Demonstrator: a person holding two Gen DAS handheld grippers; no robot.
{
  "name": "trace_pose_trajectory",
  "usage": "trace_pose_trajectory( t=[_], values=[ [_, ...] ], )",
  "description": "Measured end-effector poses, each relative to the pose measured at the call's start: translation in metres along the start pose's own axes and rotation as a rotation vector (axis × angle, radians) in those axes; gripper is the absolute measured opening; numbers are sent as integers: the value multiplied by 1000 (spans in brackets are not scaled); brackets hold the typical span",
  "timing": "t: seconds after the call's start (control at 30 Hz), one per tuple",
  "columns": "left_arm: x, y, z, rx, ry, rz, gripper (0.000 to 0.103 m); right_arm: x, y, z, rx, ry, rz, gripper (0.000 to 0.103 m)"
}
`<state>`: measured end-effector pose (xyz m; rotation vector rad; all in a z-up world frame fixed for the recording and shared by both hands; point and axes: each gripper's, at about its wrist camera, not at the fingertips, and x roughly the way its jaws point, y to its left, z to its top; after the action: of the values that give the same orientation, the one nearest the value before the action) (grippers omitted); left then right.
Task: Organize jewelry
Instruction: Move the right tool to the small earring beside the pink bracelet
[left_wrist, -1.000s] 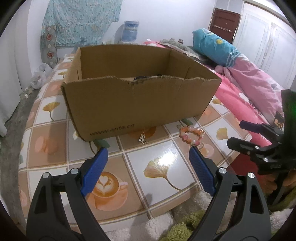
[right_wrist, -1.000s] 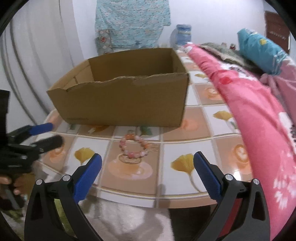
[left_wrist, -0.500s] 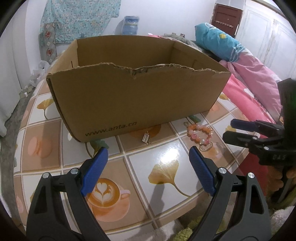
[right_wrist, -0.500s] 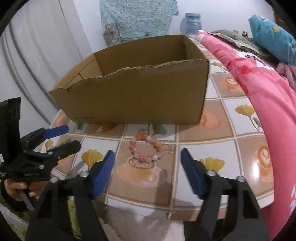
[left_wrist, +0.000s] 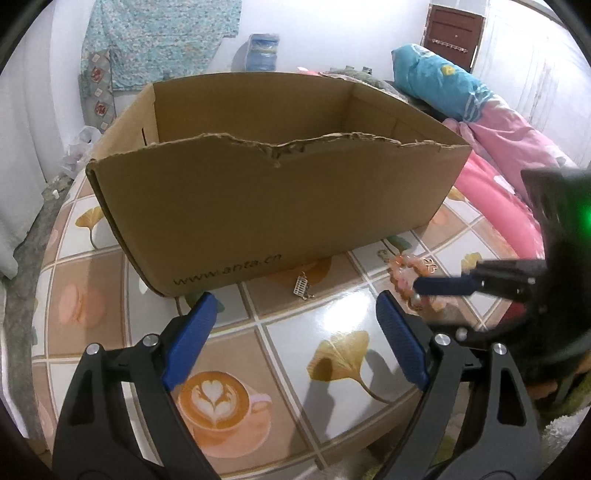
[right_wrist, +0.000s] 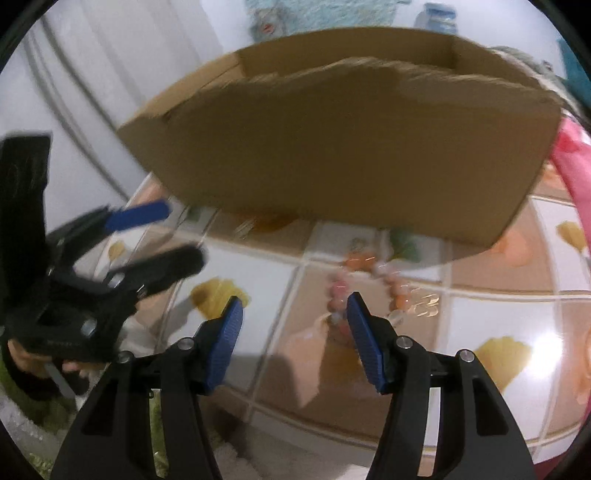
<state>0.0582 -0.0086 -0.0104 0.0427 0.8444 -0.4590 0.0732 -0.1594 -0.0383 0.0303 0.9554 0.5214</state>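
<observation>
A pink and orange bead bracelet (right_wrist: 369, 284) with a gold charm lies on the tiled tabletop (right_wrist: 498, 317) in front of a cardboard box (right_wrist: 351, 147). My right gripper (right_wrist: 295, 332) hovers low over it with its jaws closing; its right pad overlaps the bracelet's near left side, and nothing is pressed between the pads. In the left wrist view the bracelet (left_wrist: 402, 273) sits under a right gripper finger (left_wrist: 443, 286). A small gold charm (left_wrist: 302, 288) lies by the box (left_wrist: 277, 192). My left gripper (left_wrist: 295, 332) stands open over bare tiles.
The box is open-topped with a torn front rim, and its inside is hidden. A pink quilt (left_wrist: 498, 192) and a blue pillow (left_wrist: 436, 85) lie on the bed to the right. The table's near edge (left_wrist: 332, 469) lies just below the left gripper.
My right gripper has moved forward and down onto the bracelet, and its jaws have narrowed. The left gripper has stayed open and almost still.
</observation>
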Motion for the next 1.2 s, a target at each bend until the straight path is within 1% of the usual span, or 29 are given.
trace_pose_trajectory(
  t=[0.1,0.23,0.37,0.53,0.63,0.7,0.73,0.8,0.87,1.0,1.07,1.2],
  values=[
    [2,4,2,-2,4,8,80,1,15,-3,-39,2,51,56],
    [3,6,4,0,0,16,79,-1,27,-6,-76,-15,81,56],
    [6,7,5,0,2,22,74,-10,28,-7,-90,-51,41,56],
    [8,5,5,8,11,19,66,-28,12,-7,-34,-100,38,56],
    [12,2,4,20,22,24,60,-40,2,-7,3,-136,8,56],
    [15,0,3,23,25,19,53,-47,-7,-8,34,-154,-12,56],
    [17,-1,3,26,26,18,52,-49,-13,-9,55,-161,-21,56],
    [22,-3,4,39,34,20,41,-51,-21,-9,91,-171,-32,56],
    [25,-7,4,60,37,19,38,-55,-31,-7,113,-177,-37,56],
    [34,-15,4,117,62,28,27,-54,-40,-7,137,-183,-57,56],
    [38,-18,3,134,76,42,22,-50,-38,-8,146,-187,-64,56],
    [40,-22,2,172,69,65,17,-48,-44,-8,162,-186,-78,56]
  ],
)
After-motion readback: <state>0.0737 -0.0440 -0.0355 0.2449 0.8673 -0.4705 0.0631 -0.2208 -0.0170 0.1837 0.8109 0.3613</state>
